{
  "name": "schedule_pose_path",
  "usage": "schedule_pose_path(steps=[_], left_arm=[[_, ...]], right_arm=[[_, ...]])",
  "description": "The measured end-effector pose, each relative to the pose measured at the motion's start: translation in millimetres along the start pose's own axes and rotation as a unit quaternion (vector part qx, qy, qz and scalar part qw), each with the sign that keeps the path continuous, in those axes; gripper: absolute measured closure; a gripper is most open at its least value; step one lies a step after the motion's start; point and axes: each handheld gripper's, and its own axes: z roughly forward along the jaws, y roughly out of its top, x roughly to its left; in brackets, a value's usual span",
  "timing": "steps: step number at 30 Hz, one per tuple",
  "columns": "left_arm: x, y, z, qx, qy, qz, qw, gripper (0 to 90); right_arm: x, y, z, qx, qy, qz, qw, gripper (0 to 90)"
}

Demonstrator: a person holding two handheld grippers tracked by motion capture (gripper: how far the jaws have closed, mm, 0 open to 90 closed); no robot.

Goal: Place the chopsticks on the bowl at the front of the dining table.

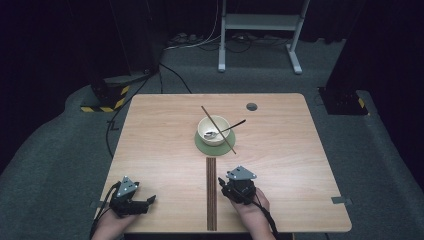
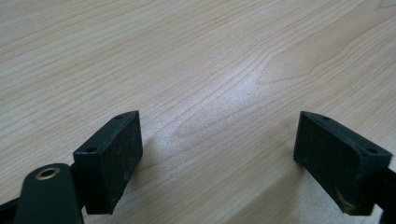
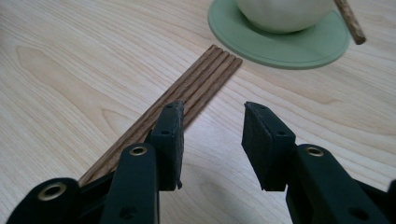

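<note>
A cream bowl stands on a round green coaster at the table's middle. A dark-handled spoon rests in the bowl, and a single brown chopstick lies across its rim. Several more brown chopsticks lie side by side in a strip running from the coaster toward the near edge. My right gripper sits just right of that strip, pointing at the bowl. In the right gripper view the right gripper stands open, nothing between its jaws, the chopsticks beside one jaw. My left gripper rests near the front left; the left gripper is wide open over bare wood.
The wooden table has a small round grey cap at the back right. Beyond the far edge stand a white frame's legs and cables on the grey floor. A black-and-yellow striped base sits off the back left corner.
</note>
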Motion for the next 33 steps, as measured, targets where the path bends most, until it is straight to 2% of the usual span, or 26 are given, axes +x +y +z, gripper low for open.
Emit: schedule_pose_path(steps=[7,10,13,15,18,24,27,33], left_arm=[[0.1,0.0,0.0,0.000,-0.001,0.000,1.0000,15.7],[0.2,0.1,0.0,0.000,-0.001,0.000,1.0000,15.7],[0.1,0.0,0.0,0.000,-0.001,0.000,1.0000,15.7],[0.1,0.0,0.0,0.000,-0.001,0.000,1.0000,15.7],[0.3,0.1,0.0,0.000,-0.001,0.001,1.0000,15.7],[0.1,0.1,-0.1,0.001,-0.001,0.000,1.0000,15.7],[0.2,0.0,0.0,0.000,-0.001,0.000,1.0000,15.7],[0.2,0.1,0.0,0.000,-0.001,0.000,1.0000,15.7]], right_arm=[[12.2,-1.0,14.8,0.016,0.011,-0.016,0.9997,59.4],[17.3,-4.3,21.6,0.015,0.007,-0.039,0.9991,58.4],[19.2,-6.6,27.6,0.029,0.006,-0.040,0.9988,59.0],[18.6,-7.4,28.3,0.031,0.010,-0.029,0.9990,59.5],[17.8,-7.6,27.7,0.031,0.005,-0.036,0.9988,60.0],[17.7,-8.0,25.5,0.031,0.005,-0.028,0.9991,60.5],[18.5,-8.3,26.2,0.029,0.002,-0.036,0.9989,60.8],[17.1,-9.4,25.8,0.028,-0.001,-0.033,0.9991,62.2]])
